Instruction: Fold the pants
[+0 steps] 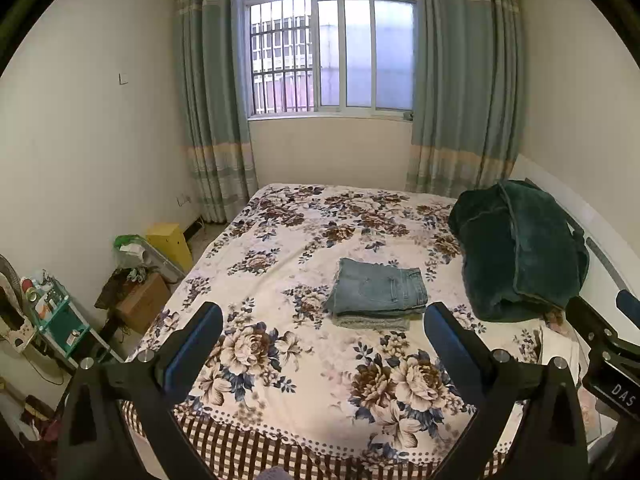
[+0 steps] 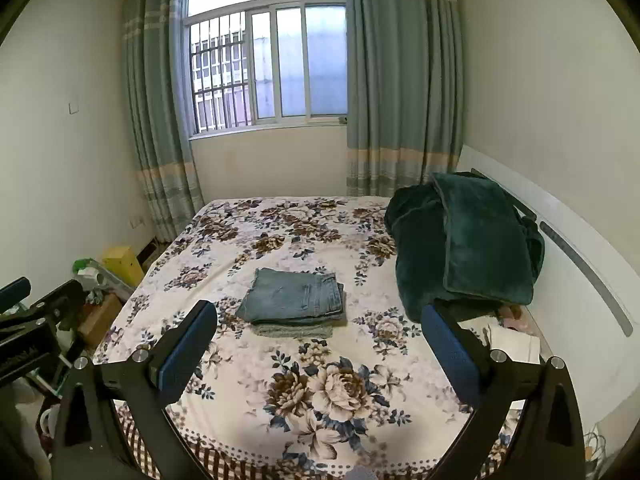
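Pants point(image 1: 378, 290) sit mid-bed as a compact blue-denim rectangle, stacked on a paler grey folded piece point(image 1: 372, 322) that peeks out along the near edge. Looks like the fold is essentially done; what's left, I'd judge, is a tidy-up or leave-alone check.

Left tongs point(image 1: 322, 330) spread wide, holding nothing, hovering over the near part of the bed point(image 1: 280, 380), well apart from the stack. Right tongs point(image 2: 320, 334) same: spread, empty, short of the denim.

Doing it well from here:
- Denim's near edge overhangs the grey piece unevenly. If squaring up, nudge from both sides at once so layers don't shear.
- Press flat from above rather than pinching; a pinch on one layer would likely peel the fold open.
- Denim is stiff enough to hold a crease, but the thick right edge with seams may spring up.
- Keep clear of the dark green blanket point(image 2: 464, 240) heaped far right.
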